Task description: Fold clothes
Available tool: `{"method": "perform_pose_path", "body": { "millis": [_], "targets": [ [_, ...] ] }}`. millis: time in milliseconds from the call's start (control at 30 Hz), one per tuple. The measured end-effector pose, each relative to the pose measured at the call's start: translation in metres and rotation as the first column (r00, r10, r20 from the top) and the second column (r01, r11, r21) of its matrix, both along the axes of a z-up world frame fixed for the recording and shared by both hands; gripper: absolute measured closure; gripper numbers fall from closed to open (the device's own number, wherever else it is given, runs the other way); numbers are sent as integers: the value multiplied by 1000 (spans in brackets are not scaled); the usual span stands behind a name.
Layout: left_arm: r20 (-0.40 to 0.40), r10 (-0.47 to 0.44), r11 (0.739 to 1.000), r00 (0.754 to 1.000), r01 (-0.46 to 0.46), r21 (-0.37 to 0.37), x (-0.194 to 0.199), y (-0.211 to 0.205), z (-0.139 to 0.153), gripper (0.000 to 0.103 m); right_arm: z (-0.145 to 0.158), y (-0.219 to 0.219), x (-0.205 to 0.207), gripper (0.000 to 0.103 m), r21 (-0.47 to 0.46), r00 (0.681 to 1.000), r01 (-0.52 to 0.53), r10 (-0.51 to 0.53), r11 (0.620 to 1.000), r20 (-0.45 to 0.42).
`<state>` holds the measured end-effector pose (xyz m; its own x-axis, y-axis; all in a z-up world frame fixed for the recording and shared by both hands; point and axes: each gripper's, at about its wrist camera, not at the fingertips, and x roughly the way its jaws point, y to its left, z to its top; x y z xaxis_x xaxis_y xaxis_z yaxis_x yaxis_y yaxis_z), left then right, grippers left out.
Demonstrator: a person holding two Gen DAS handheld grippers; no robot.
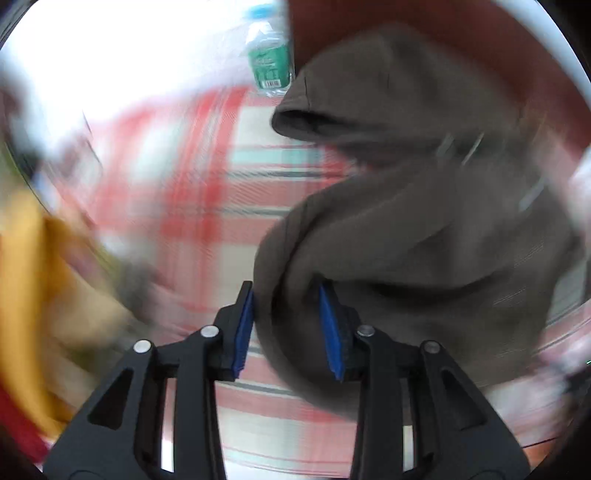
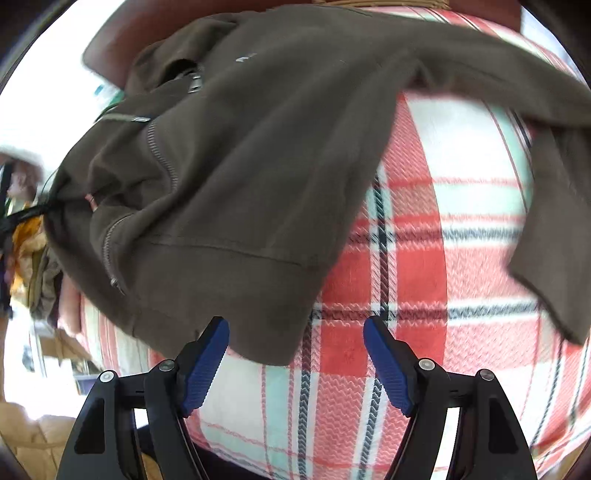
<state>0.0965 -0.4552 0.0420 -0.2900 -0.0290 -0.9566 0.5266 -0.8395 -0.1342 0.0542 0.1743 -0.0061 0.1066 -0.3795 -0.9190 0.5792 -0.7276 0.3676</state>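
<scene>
A dark brown zip-up hoodie (image 2: 240, 166) lies crumpled on a red, white and mint plaid cloth (image 2: 443, 258). Its zipper (image 2: 162, 155) runs down the left side and one sleeve (image 2: 554, 240) trails off to the right. My right gripper (image 2: 295, 321) hangs open over the plaid cloth, just short of the hoodie's bottom hem, with nothing between its blue pads. In the blurred left wrist view a thick roll of the hoodie (image 1: 406, 240) passes between the pads of my left gripper (image 1: 285, 286). The jaws stand part open and a thin gap shows beside the left pad.
A water bottle (image 1: 267, 55) with a green label stands at the far edge of the plaid cloth (image 1: 207, 192). Yellow-orange clothing (image 1: 26, 277) lies to the left and shows again as a heap (image 2: 29, 240). A reddish-brown surface (image 1: 406, 14) rises behind the hoodie.
</scene>
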Motion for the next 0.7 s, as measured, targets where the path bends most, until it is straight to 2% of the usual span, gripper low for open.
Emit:
{"method": "perform_pose_path", "body": {
  "millis": [33, 67, 133, 167, 267, 333, 367, 400, 433, 500, 600, 700],
  "targets": [
    [-71, 31, 997, 997, -26, 69, 11, -6, 7, 52, -3, 0, -1, 26, -14, 1000, 17, -17, 1000, 6],
    [-133, 57, 992, 989, -40, 123, 22, -8, 14, 52, -6, 0, -2, 26, -27, 999, 35, -34, 999, 13],
    [-181, 32, 989, 983, -5, 149, 40, 3, 23, 49, -13, -4, -5, 26, -50, 997, 66, -64, 997, 30],
    [-163, -22, 988, 986, 46, 144, 46, 16, 23, 43, -17, -6, -6, 21, -61, 996, 82, -79, 995, 39],
    [-64, -169, 979, 984, 175, 100, 58, 57, 4, 41, -16, -18, -4, 19, -103, 997, 78, -78, 992, 1],
    [-6, -204, 969, 979, 203, 140, 66, 78, -21, 41, -15, -28, -1, 42, -110, 999, 42, -43, 993, -5],
    [18, -201, 963, 979, 194, 185, 68, 84, -39, 41, -14, -29, -4, 75, -117, 999, 42, -40, 992, 14],
    [43, -198, 956, 979, 183, 230, 69, 91, -57, 41, -13, -29, -7, 89, -124, 999, 44, -40, 991, 37],
    [69, -194, 951, 979, 170, 260, 70, 97, -75, 41, -12, -29, -10, 90, -132, 997, 46, -39, 990, 59],
    [122, -177, 955, 977, 140, 262, 66, 108, -104, 41, 4, -21, -17, 92, -184, 997, 57, -45, 981, 66],
    [123, -132, 953, 984, 92, 290, 56, 115, -122, 44, 35, -8, -24, 96, -243, 999, 45, -38, 969, 34],
    [91, -137, 962, 986, 111, 249, 41, 120, -116, 79, 58, 5, -37, 98, -258, 997, 74, -70, 963, 25]
  ]
}}
